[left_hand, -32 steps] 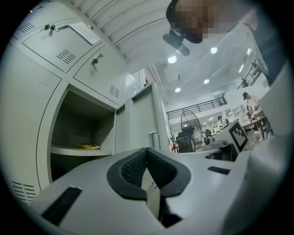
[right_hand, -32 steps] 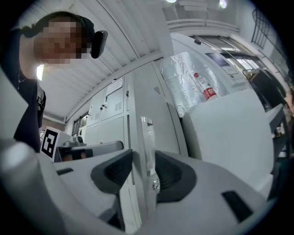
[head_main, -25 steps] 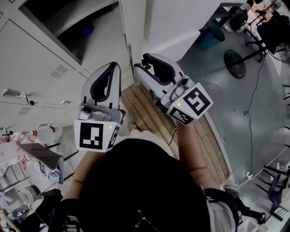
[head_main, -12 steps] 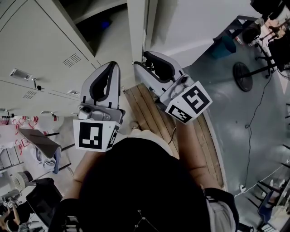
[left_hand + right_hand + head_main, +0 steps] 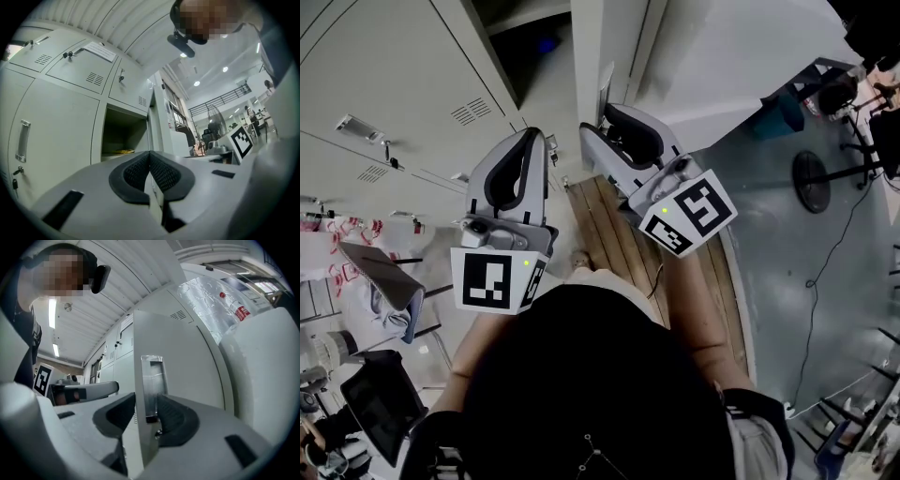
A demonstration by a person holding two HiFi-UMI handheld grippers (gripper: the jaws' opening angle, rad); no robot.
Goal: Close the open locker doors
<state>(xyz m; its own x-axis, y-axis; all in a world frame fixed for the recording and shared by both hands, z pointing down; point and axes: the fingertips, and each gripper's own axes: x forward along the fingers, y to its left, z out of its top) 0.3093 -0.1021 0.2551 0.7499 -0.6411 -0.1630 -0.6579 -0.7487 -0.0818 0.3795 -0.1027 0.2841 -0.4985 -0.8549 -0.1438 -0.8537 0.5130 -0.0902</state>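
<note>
Grey steel closed lockers (image 5: 384,84) stand well to the left of the open locker door (image 5: 722,56). Nearer that door we hold the left gripper (image 5: 530,141) with its jaws pressed together on nothing, in front of the dark open compartment (image 5: 520,42) just left of the door. At the door's free edge our right gripper (image 5: 602,120) is clenched across the panel, one pad on each face at the metal handle (image 5: 152,376), and the door stands out from the locker front.

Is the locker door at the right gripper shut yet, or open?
Open. The locker door stands swung out, its edge between the fingers of the right gripper, and the compartment shows dark and uncovered.
</note>
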